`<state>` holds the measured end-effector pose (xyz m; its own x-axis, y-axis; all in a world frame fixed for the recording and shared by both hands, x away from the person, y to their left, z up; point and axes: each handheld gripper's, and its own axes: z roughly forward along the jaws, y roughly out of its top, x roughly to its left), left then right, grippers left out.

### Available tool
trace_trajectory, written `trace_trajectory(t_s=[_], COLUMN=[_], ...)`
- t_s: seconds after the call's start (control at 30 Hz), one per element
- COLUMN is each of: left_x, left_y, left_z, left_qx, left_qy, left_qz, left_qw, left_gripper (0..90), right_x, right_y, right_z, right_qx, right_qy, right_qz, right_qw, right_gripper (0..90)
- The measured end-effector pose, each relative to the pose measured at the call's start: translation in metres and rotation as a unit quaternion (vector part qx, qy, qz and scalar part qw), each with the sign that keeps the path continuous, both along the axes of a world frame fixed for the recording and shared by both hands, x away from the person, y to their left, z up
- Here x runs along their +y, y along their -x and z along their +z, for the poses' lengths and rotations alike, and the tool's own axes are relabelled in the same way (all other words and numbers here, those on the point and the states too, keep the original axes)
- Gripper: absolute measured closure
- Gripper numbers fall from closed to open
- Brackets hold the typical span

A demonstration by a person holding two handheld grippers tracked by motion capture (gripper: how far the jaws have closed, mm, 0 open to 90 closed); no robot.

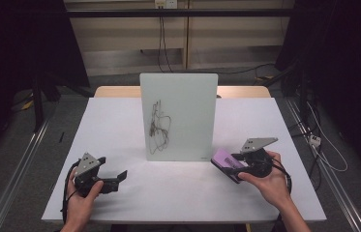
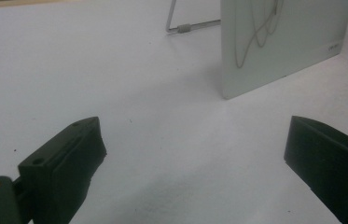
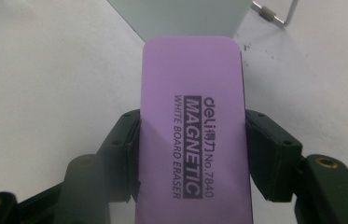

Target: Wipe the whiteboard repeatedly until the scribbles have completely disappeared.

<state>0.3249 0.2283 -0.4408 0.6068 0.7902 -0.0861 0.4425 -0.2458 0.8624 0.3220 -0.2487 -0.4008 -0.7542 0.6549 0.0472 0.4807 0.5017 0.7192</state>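
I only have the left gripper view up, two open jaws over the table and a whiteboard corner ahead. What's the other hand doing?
Observer: The right gripper is shut on a purple whiteboard eraser, its jaws pressing the eraser's two long sides.
Operator: Any label on it?
Observer: Yes, the right gripper view reads "deli Magnetic White Board Eraser No. 7840" on its top face.
Operator: Where is it relative to the board?
Observer: In the high view it sits just off the lower right corner of the upright whiteboard, near it but apart.
Operator: Is the board marked?
Observer: There is a dark scribble on its left half, running top to bottom.
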Motion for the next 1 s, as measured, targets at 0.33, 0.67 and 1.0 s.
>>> trace_trajectory(t_s=[0.33,0.67,1.0], left_x=[-0.004,-0.003,-0.003], left_y=[-0.001,-0.001,-0.002], left_z=[-0.001,-0.001,-0.001], left_qx=[0.0,0.001,0.003], left_qy=[-0.004,-0.004,-0.002], left_qz=[-0.003,-0.009,-0.009], left_qw=[1.0,1.0,0.9999], left_gripper=[4.6,4.6,4.6], right_x=[0.019,0.051,0.083], right_y=[-0.004,-0.019,-0.038], right_z=[0.005,0.022,0.035], right_qx=[-0.014,-0.036,-0.068], right_qy=[-0.008,-0.02,-0.024], right_qz=[0.025,0.053,0.074], right_qw=[0.9996,0.9978,0.9946], right_gripper=[41.6,41.6,41.6])
